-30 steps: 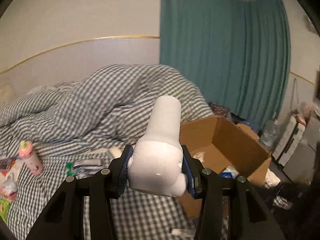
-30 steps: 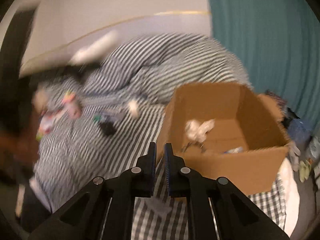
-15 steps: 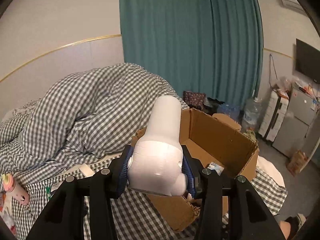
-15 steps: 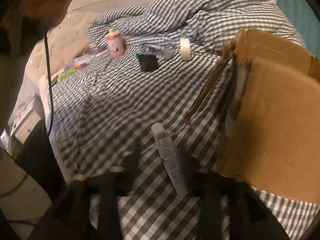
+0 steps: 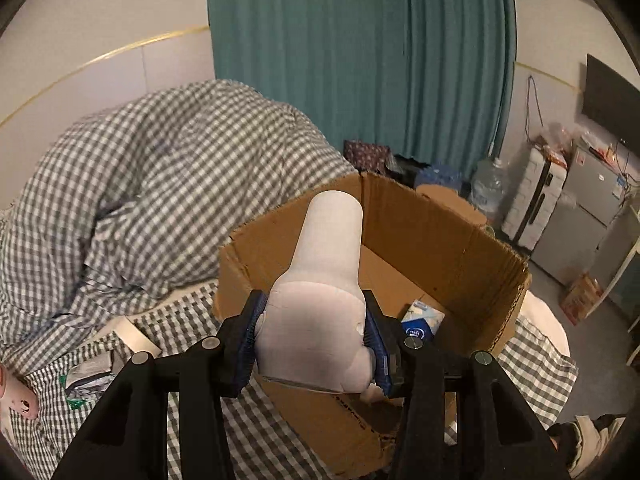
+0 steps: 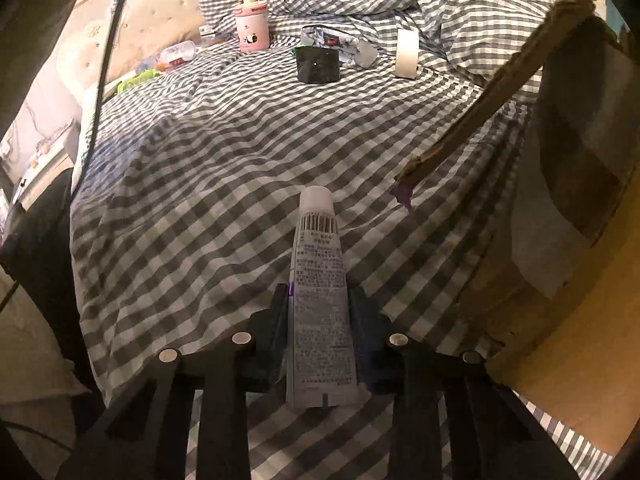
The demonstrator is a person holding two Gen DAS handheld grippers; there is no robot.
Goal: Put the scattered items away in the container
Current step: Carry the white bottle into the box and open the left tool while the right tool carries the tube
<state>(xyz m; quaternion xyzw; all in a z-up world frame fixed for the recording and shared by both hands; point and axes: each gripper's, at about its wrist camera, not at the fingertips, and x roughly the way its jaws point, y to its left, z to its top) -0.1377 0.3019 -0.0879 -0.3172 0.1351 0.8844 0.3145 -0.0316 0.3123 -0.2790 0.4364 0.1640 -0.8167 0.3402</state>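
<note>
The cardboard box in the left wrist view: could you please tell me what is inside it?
Inside the cardboard box, a blue-and-white packet lies on the bare floor. The white bottle in the left gripper hides the near corner.

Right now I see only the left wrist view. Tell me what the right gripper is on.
Observer: The right gripper straddles a white tube lying on the checked bedspread; gripped or not, I cannot tell.
Operator: Name what else is loose there.
Observer: A black roll, between a pink bottle and a white roll.
Operator: My left gripper holds the white object. Locate the cardboard box from the tube.
Observer: Close on its right.
</note>
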